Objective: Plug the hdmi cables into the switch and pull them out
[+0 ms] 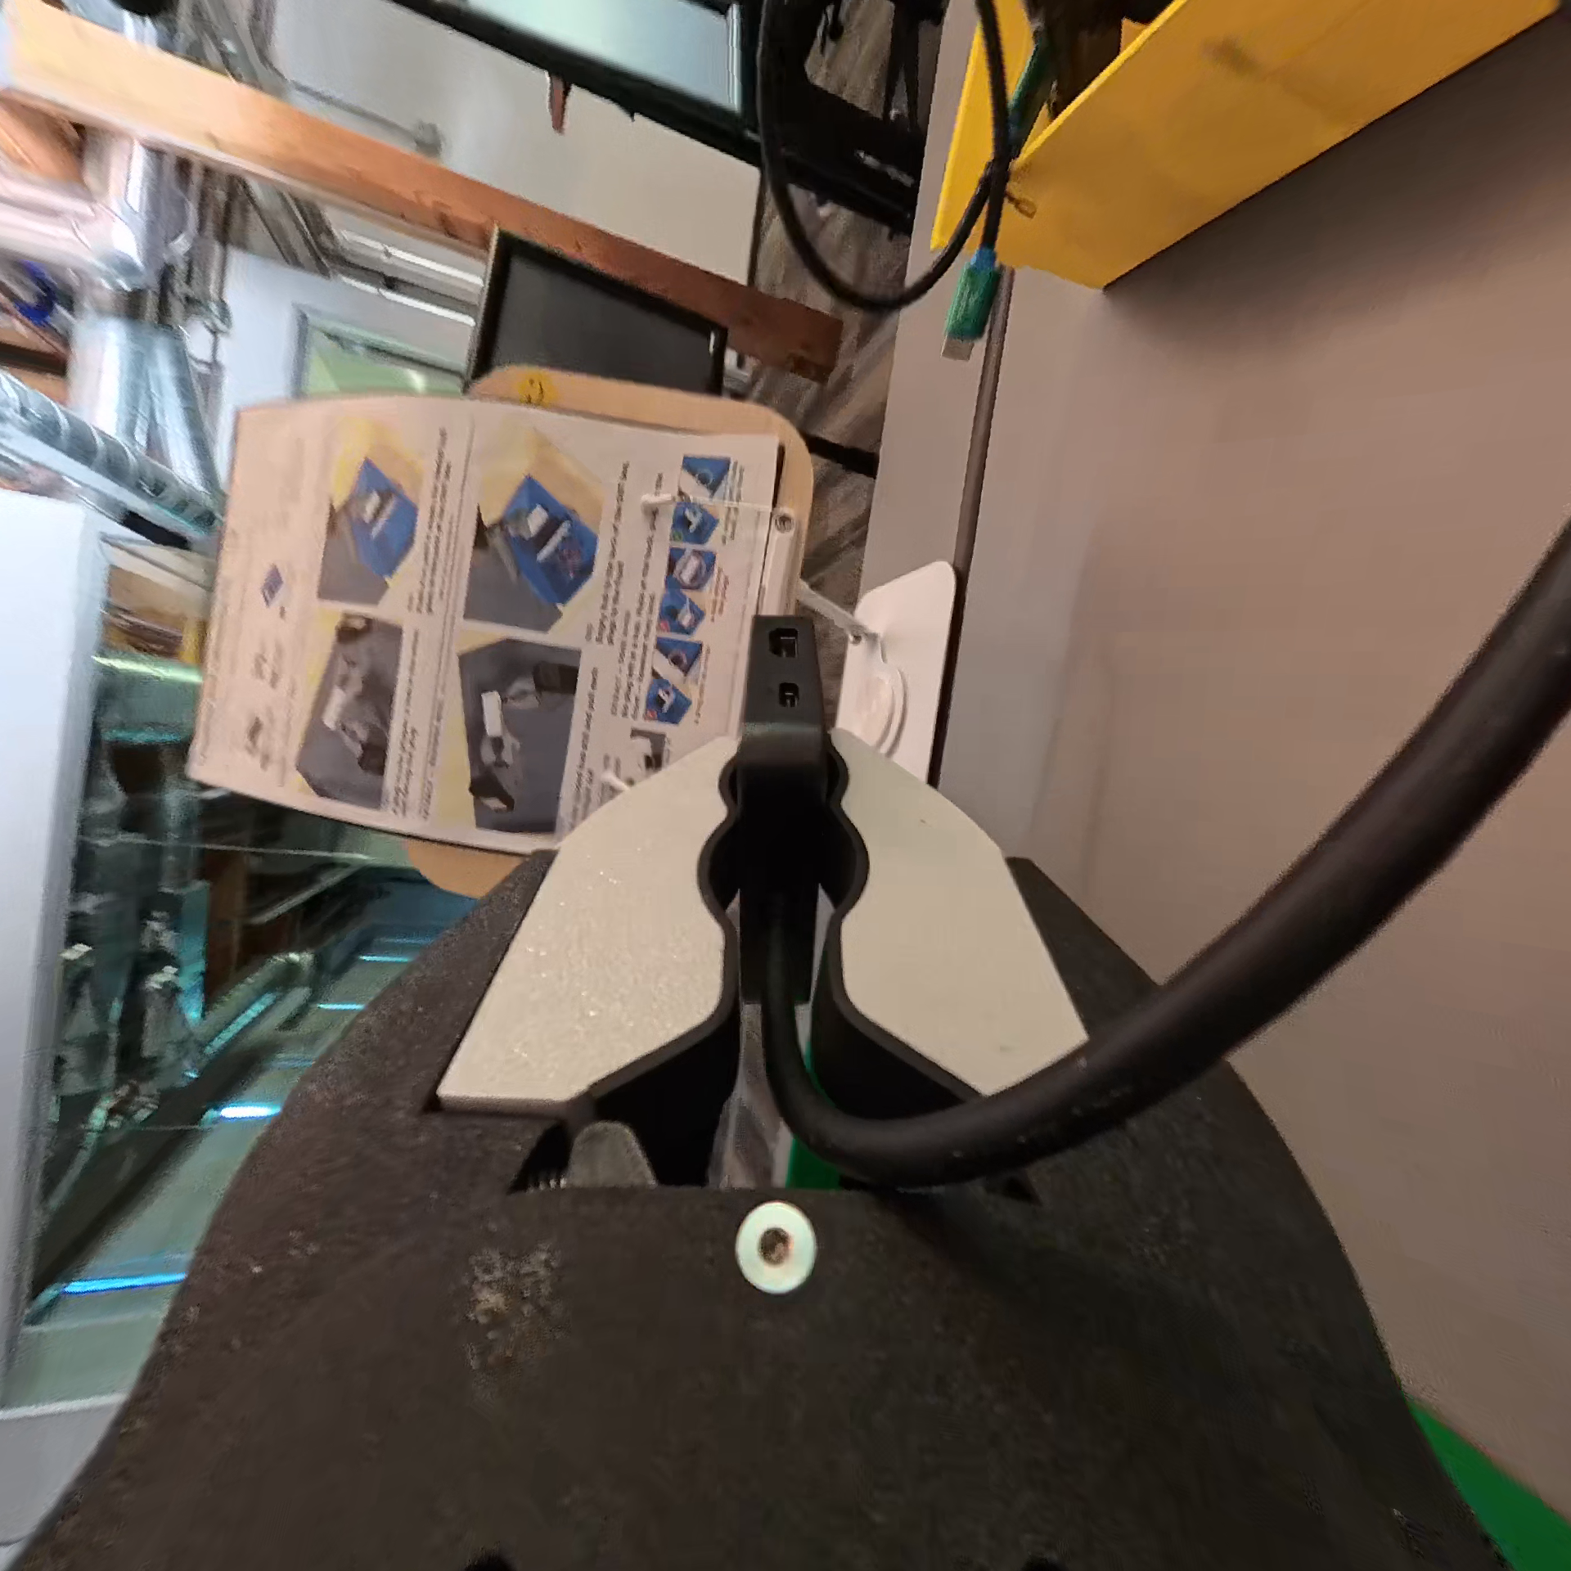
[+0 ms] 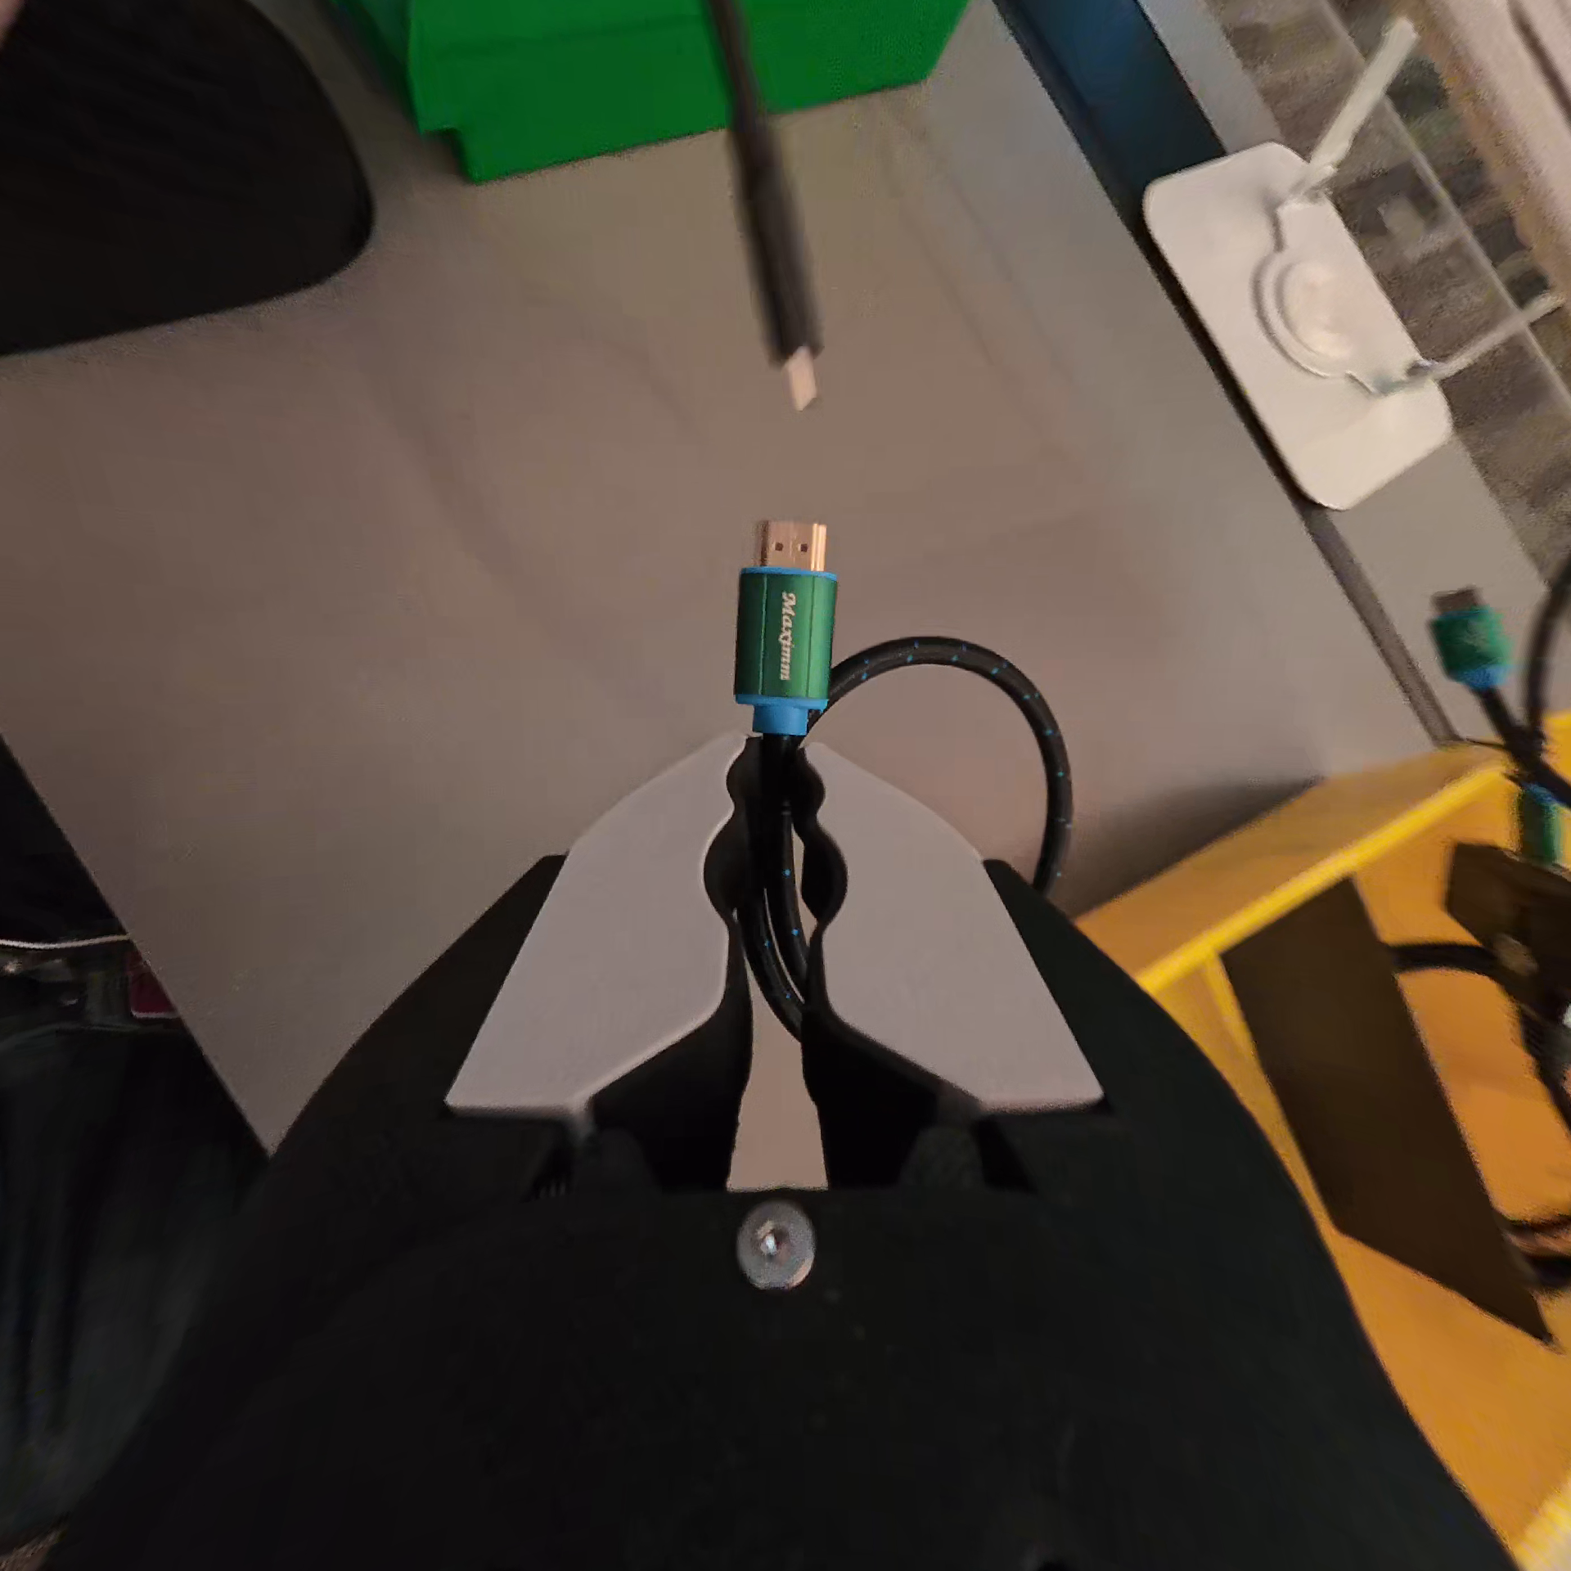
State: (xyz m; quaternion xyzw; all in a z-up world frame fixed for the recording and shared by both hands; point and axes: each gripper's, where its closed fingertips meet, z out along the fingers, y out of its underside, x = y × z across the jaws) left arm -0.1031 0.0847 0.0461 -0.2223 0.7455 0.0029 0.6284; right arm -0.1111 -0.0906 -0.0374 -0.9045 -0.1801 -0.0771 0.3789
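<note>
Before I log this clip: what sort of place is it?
Probably a workshop or lab bench: exposed metal ducting and a wooden beam overhead, a printed instruction sheet on a stand, and yellow and green bins.

A grey surface (image 2: 425, 527) fills the right wrist view; wooden beams (image 1: 408, 183) and metal ducting (image 1: 127, 374) cross the left view's upper left.

Writing is borne by the green plug (image 2: 786, 646), along its shell in pale script. Printed text, too blurred to be read, is carried between photos on the sheet (image 1: 484, 621), seen well behind that plug's twin (image 1: 969, 306).
</note>
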